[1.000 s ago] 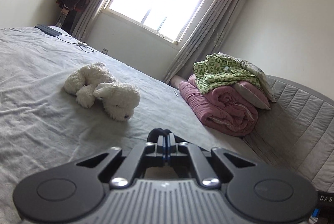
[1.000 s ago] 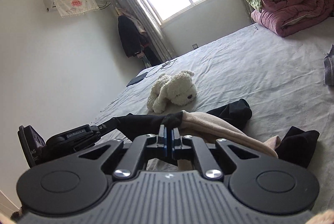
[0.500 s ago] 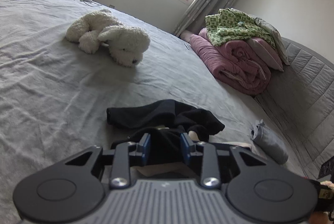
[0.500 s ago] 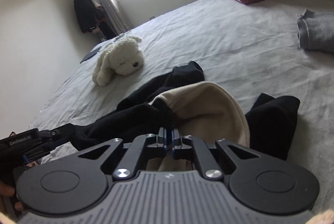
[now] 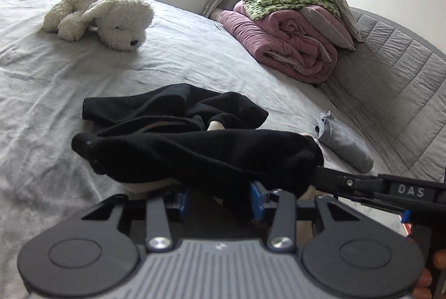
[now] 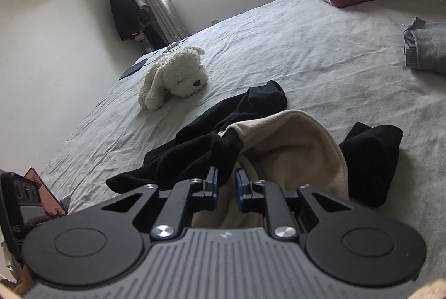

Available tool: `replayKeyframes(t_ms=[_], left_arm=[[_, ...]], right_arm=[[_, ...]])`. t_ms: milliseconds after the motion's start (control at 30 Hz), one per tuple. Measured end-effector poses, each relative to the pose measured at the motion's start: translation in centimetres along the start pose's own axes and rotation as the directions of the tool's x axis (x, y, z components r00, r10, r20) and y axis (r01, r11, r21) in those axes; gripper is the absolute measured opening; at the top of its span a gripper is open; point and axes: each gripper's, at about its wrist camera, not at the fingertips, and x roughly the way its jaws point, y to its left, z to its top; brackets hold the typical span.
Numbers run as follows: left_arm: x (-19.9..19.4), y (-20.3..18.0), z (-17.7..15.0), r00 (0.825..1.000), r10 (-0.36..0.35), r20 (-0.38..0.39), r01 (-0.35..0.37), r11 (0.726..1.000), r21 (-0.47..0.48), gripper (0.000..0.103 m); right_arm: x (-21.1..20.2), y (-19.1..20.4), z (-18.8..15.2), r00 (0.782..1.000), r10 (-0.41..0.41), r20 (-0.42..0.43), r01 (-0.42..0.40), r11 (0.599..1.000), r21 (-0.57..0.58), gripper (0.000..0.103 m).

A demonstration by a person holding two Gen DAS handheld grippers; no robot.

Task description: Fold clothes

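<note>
While our left gripper (image 5: 220, 200) sits with jaws spread over the near edge of the black garment (image 5: 195, 148), cloth lies between the pads unpinched. Our right gripper (image 6: 226, 186) has just been opening, its jaws slightly apart with a black fold between them; whether they pinch it we cannot tell. The garment's beige lining (image 6: 290, 148) shows. Beyond the garment: grey folded cloth (image 5: 344, 144), white plush dog (image 5: 111, 17), pink quilt (image 5: 290, 45).
</note>
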Motion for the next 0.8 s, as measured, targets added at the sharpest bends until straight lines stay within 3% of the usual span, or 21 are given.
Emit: replayKeyframes(t_ms=[67, 167, 200, 267, 300, 500, 533, 567, 600, 800], left_arm=[[0.2, 0.0, -0.2, 1.0, -0.011, 0.007, 0.011, 1.0, -0.017, 0.029], [0.0, -0.1, -0.2, 1.0, -0.027, 0.015, 0.027, 0.999, -0.022, 0.008], [-0.2, -0.3, -0.2, 0.999, -0.024, 0.024, 0.024, 0.999, -0.02, 0.007], [-0.6, -0.5, 0.0, 0.999, -0.018, 0.042, 0.019, 1.0, -0.018, 0.005], [-0.9, -0.6, 0.1, 0.998, -0.017, 0.054, 0.018, 1.0, -0.022, 0.005], [-3.4, -0.9, 1.0, 0.991, -0.029, 0.131, 0.036, 0.998, -0.054, 0.004], [-3.8, -0.7, 1.2, 0.989, -0.022, 0.145, 0.03, 0.998, -0.056, 0.004], [-4.3, -0.6, 1.4, 0.987, -0.015, 0.158, 0.025, 0.998, -0.058, 0.004], [-4.7, -0.5, 1.7, 0.985, -0.008, 0.172, 0.019, 0.998, -0.06, 0.004], [-6.0, 1.2, 3.2, 0.968, 0.089, 0.233, -0.069, 0.993, -0.093, 0.004]], right_arm=[[-0.6, 0.3, -0.3, 1.0, 0.017, -0.012, -0.017, 1.0, 0.006, 0.018], [-1.1, 1.0, -1.0, 0.999, 0.033, -0.035, -0.033, 0.999, -0.008, 0.021], [-1.2, 1.5, -1.4, 0.999, 0.024, -0.042, -0.025, 0.999, -0.037, 0.023], [-1.2, 2.5, -2.1, 0.999, 0.004, -0.054, -0.009, 0.995, -0.096, 0.044], [-1.2, 3.0, -2.5, 0.998, -0.006, -0.06, -0.001, 0.992, -0.125, 0.048], [0.3, 4.8, -4.4, 0.991, -0.113, -0.065, 0.092, 0.959, -0.266, 0.048], [0.7, 4.9, -4.6, 0.989, -0.134, -0.064, 0.111, 0.952, -0.285, 0.047], [1.0, 5.0, -4.7, 0.986, -0.158, -0.06, 0.134, 0.945, -0.299, 0.037], [1.4, 5.0, -4.8, 0.981, -0.188, -0.057, 0.162, 0.936, -0.312, 0.019], [0.2, 4.9, -3.8, 0.984, -0.18, -0.016, 0.167, 0.94, -0.297, 0.013]])
